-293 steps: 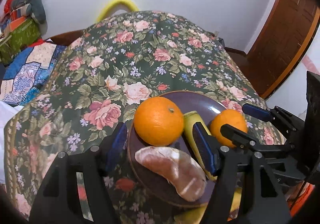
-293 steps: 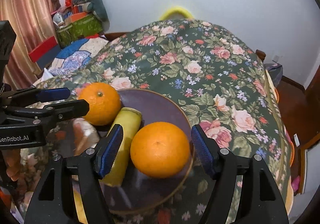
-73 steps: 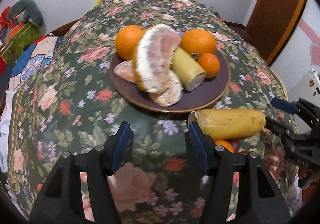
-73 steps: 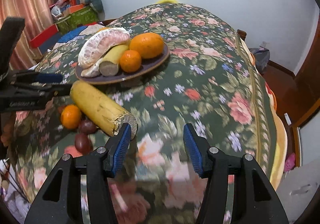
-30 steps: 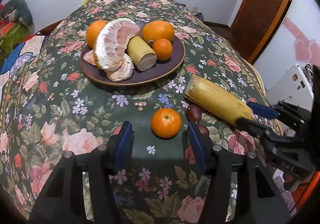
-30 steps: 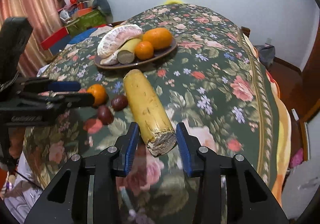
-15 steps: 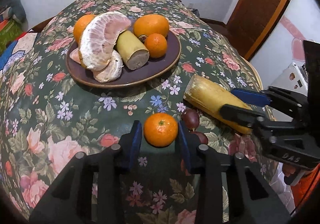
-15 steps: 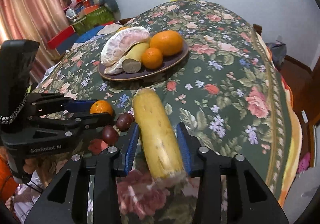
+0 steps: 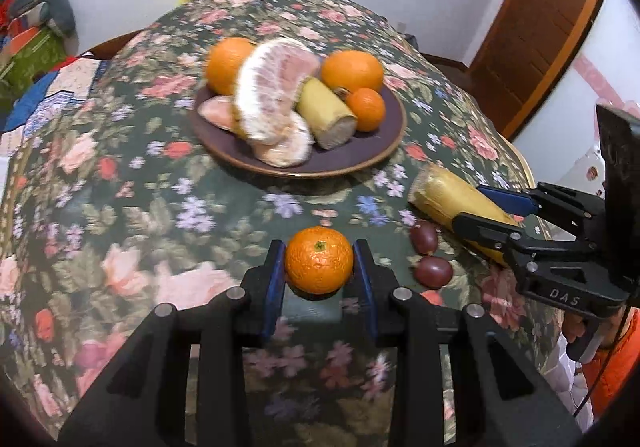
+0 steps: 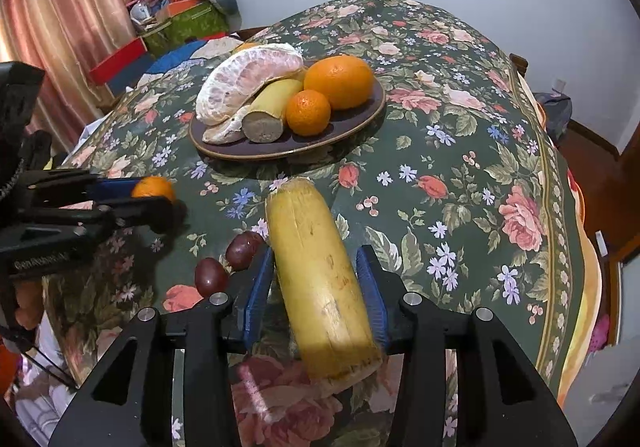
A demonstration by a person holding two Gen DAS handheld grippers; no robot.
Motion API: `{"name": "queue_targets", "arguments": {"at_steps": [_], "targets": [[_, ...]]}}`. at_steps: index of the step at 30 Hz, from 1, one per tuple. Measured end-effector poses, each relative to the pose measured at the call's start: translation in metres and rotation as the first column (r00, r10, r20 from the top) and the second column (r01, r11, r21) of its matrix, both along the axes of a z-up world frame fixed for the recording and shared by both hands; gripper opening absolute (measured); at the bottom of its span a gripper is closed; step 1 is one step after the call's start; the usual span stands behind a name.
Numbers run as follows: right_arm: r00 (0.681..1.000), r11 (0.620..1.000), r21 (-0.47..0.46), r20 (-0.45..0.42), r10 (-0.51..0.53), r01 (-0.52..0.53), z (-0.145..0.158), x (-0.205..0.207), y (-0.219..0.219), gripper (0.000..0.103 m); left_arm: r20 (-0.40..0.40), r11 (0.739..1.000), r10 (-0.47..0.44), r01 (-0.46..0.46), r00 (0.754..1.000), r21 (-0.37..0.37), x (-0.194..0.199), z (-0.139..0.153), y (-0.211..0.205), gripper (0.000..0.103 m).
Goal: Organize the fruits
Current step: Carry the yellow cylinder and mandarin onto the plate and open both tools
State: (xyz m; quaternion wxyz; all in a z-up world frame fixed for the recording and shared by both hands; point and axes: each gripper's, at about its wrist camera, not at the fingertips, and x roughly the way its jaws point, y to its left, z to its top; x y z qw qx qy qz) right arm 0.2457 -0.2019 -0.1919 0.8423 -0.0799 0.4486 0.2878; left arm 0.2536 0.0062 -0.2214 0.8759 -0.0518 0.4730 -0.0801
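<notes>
Left gripper (image 9: pixel 319 267) clamped small orange (image 9: pixel 319 266); right gripper (image 10: pixel 316 287) clamped banana piece (image 10: pixel 320 279) on tablecloth (image 10: pixel 460 167).

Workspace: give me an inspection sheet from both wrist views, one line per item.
Surface: round table under a dark floral tablecloth.
Job's things: purple plate holds two oranges, a small tangerine, peeled pomelo pieces and a cut yellow piece. Off the plate: small tangerine, long yellow fruit, two dark red fruits.
Clutter: nothing seen on the table.
Grippers: left gripper shut on the small tangerine; right gripper shut on the long yellow fruit.
Cables: thin cord beside the right gripper's handle.
Surroundings: white wall, wooden door, pink curtain, piled boxes.
</notes>
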Motion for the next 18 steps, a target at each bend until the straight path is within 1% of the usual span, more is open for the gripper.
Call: {"name": "queue_targets", "arguments": {"at_steps": [4, 13, 18], "targets": [[0.999, 0.998, 0.046, 0.000, -0.033, 0.033, 0.007, -0.002, -0.002, 0.034, 0.020, 0.999, 0.032, -0.032, 0.999, 0.003, -0.004, 0.009, 0.016, 0.034], [0.995, 0.995, 0.084, 0.079, -0.059, 0.052, 0.034, -0.006, 0.001, 0.033, 0.062, 0.997, 0.071, -0.071, 0.996, -0.005, -0.001, 0.024, 0.036, 0.034], [0.992, 0.991, 0.117, 0.102, -0.072, 0.060, 0.048, 0.003, 0.007, 0.033, 0.089, 0.997, 0.082, -0.081, 0.993, -0.009, 0.007, 0.032, 0.042, 0.034]]}}
